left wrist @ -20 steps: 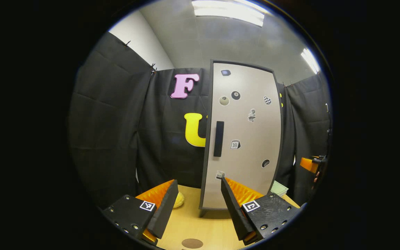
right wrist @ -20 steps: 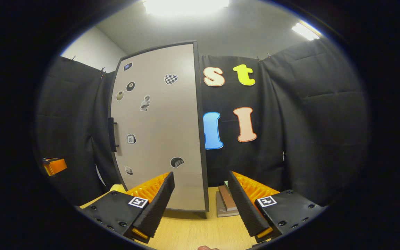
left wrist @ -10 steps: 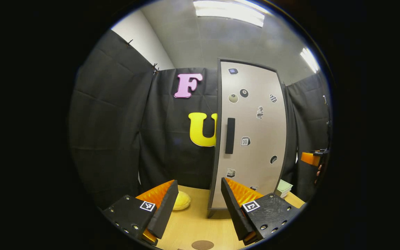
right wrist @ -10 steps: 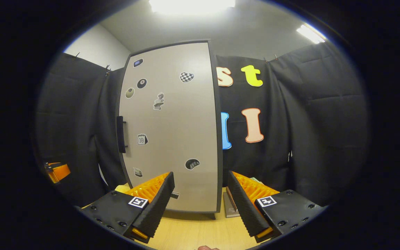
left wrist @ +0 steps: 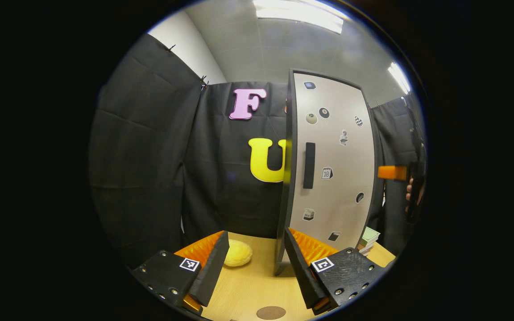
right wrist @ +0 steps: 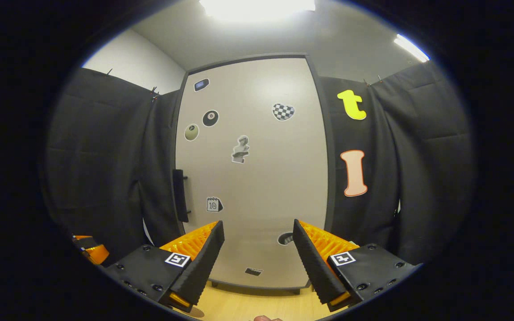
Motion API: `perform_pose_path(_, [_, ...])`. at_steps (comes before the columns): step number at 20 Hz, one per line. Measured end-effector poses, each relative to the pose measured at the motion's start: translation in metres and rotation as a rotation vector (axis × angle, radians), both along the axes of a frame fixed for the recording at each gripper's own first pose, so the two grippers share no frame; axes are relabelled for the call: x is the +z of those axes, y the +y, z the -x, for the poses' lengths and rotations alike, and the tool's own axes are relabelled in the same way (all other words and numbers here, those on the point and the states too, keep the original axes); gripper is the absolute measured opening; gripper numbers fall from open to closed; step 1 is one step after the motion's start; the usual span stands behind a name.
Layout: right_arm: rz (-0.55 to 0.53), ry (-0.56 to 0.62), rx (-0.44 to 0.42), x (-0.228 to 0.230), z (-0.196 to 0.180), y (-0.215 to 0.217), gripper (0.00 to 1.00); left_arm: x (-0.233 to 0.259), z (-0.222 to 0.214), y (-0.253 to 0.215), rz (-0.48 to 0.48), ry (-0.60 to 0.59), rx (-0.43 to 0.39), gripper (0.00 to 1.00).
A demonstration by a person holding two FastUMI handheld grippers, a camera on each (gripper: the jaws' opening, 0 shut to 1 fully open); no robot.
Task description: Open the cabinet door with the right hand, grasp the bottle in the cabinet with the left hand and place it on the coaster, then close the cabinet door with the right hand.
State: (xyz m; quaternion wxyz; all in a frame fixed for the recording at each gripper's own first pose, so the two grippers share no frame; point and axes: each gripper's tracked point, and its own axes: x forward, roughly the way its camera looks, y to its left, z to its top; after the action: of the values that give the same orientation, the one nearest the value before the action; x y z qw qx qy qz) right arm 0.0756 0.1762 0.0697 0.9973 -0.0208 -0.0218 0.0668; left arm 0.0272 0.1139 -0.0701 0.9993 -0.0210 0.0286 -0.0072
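The cabinet door (right wrist: 252, 174) stands shut straight ahead of the right claw (right wrist: 257, 263), whose jaws are spread and grasp nothing; the left claw (left wrist: 252, 263) is likewise released and empty, the door ahead and to its right. The door looks a stiff, flat panel that should swing on its hinge rather than flex; the place to take hold is the dark upright handle (right wrist: 180, 195), up and to the left of the right claw. The bottle is hidden behind the door, so its weight and slipperiness cannot be judged. The coaster (left wrist: 271, 312) lies on the table (left wrist: 257, 285) just below the left claw, partly cut off.
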Motion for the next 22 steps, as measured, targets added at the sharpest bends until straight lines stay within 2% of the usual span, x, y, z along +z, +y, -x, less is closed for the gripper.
perform_pose_path(3, [0.004,-0.023,0.040,0.026,-0.015,0.031,0.98,-0.012,0.006,0.024,0.009,0.014,0.049,0.72])
perform_pose_path(4, [0.003,-0.026,0.052,0.031,-0.019,0.041,0.93,-0.013,0.008,0.031,0.017,0.011,0.066,0.72])
perform_pose_path(9, [-0.021,-0.048,0.110,0.050,-0.047,0.096,0.93,-0.037,0.017,0.059,0.029,0.052,0.093,0.72])
perform_pose_path(10, [-0.027,-0.046,0.115,0.051,-0.054,0.105,0.98,-0.040,0.020,0.067,0.022,0.057,0.107,0.72])
perform_pose_path(11, [-0.030,-0.037,0.117,0.047,-0.061,0.115,0.93,-0.044,0.022,0.073,0.019,0.064,0.119,0.72])
perform_pose_path(12, [-0.032,-0.029,0.120,0.045,-0.069,0.124,0.98,-0.047,0.023,0.077,0.025,0.072,0.128,0.72])
perform_pose_path(17, [-0.016,0.033,0.098,0.022,-0.101,0.159,0.98,-0.060,0.029,0.089,0.046,0.092,0.153,0.72])
perform_pose_path(22, [-0.010,0.092,0.036,-0.002,-0.126,0.173,0.98,-0.071,0.033,0.108,0.056,0.112,0.190,0.72])
